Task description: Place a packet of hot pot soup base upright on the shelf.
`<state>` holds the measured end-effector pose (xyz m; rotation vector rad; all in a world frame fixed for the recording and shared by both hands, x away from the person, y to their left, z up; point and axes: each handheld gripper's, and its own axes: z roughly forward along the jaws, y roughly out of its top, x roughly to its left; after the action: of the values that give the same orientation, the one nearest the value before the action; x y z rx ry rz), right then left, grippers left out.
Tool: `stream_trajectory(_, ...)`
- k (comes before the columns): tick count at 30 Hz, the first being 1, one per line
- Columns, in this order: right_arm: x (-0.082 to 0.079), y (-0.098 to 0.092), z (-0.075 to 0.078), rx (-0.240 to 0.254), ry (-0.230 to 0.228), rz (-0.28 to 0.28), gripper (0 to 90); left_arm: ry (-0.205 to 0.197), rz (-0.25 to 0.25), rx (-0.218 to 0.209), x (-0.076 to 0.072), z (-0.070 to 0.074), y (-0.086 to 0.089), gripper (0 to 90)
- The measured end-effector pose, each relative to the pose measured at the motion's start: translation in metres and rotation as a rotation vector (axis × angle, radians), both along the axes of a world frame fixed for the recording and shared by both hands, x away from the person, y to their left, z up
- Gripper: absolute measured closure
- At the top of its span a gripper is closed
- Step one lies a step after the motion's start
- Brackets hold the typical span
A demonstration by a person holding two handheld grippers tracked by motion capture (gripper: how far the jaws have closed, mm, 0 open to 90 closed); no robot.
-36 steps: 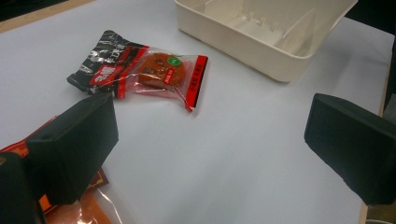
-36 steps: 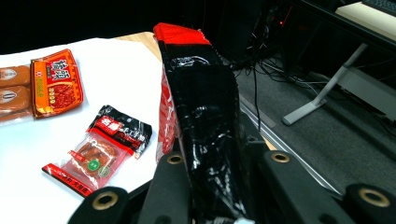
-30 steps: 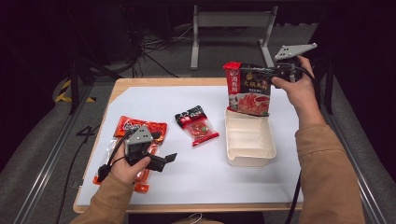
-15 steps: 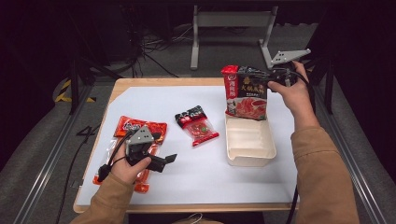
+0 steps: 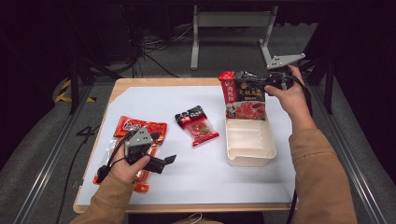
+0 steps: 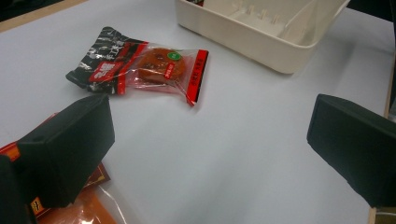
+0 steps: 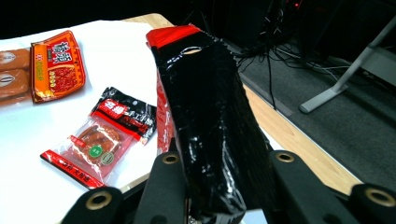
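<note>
A tall black and red food pouch (image 5: 245, 95) stands upright with its bottom edge at the far end of the cream tray (image 5: 250, 161). My right gripper (image 5: 271, 84) grips its upper right side. In the right gripper view the pouch (image 7: 205, 116) sits between the jaws of the right gripper (image 7: 224, 156), which have just been opening a little but still touch it on both sides. My left gripper (image 5: 163, 156) rests low at the front left, over the orange packets (image 5: 140, 128). The left gripper (image 6: 210, 140) is wide open with only bare mat between its jaws.
A small black and red packet (image 5: 197, 125) with a round brown piece lies mid-table, left of the tray (image 6: 261, 39). It is the packet (image 6: 140, 63) ahead of my left jaws. A white mat (image 5: 187, 186) covers the wooden table. A metal stand (image 5: 233, 18) is on the floor behind.
My right hand has sunk a little, bringing the pouch down toward the far end of the tray. The left hand and the packets on the mat have stayed put.
</note>
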<state>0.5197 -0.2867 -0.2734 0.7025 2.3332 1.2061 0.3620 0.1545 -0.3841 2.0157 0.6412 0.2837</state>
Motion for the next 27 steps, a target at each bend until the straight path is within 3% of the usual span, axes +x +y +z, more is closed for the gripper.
stream_trajectory(4,0.000,-0.002,-0.006,0.020,0.006,-0.002,74.9,-0.014,0.002,-0.012,-0.001,-0.002,0.001,1.6)
stream_trajectory(7,0.001,-0.002,-0.014,-0.023,0.034,-0.008,74.2,-0.025,0.000,-0.012,-0.002,-0.004,0.002,1.6)
stream_trajectory(11,0.000,-0.006,-0.022,0.000,0.045,-0.019,73.7,-0.047,-0.022,-0.012,-0.004,-0.006,0.003,1.4)
stream_trajectory(22,-0.003,-0.018,-0.032,0.008,0.062,-0.042,75.3,-0.024,-0.007,-0.017,-0.003,-0.007,0.004,1.3)
stream_trajectory(27,-0.004,-0.024,-0.036,0.017,0.069,-0.049,76.6,-0.005,0.012,-0.042,-0.002,-0.007,0.004,1.4)
